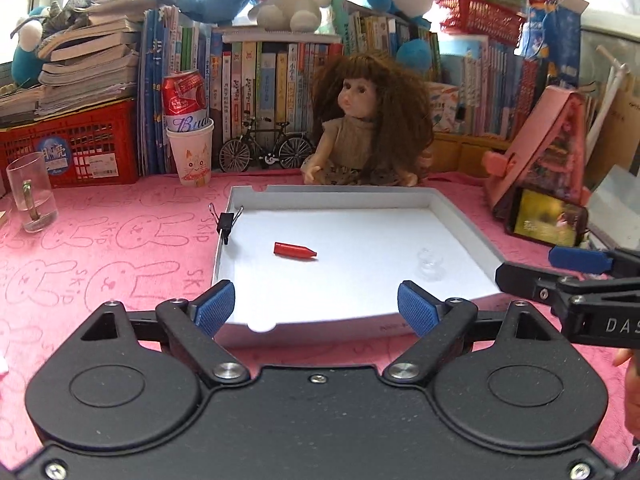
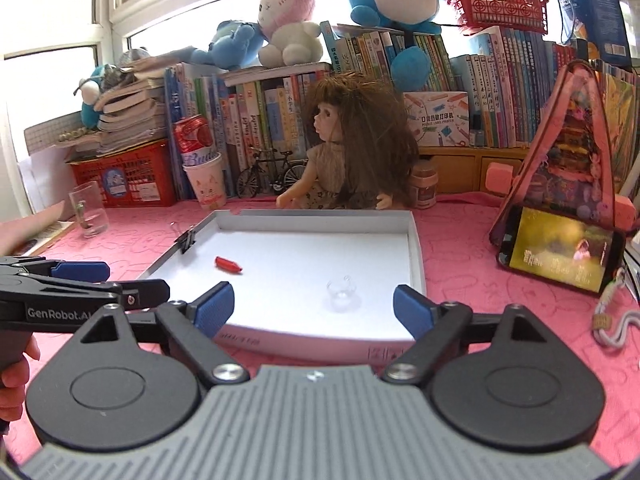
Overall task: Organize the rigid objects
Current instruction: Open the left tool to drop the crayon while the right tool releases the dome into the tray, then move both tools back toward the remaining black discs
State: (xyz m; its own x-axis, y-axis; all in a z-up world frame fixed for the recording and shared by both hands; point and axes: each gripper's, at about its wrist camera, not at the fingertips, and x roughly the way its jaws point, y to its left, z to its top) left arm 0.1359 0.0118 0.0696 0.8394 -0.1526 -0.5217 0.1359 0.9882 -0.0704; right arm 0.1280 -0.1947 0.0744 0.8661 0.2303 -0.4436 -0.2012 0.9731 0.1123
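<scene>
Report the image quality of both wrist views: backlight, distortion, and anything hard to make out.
Left wrist view: window behind the plush toys blown out white; fisheye bends the white tray edges; the clear cup nearly vanishes against the tray floor; the red crayon is sharp. Right wrist view: same backlit glare at upper left, bowed bookshelf, cup faint.

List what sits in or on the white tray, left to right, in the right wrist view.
Black binder clip on the left wall of the white tray → red crayon → small clear cup.
</scene>
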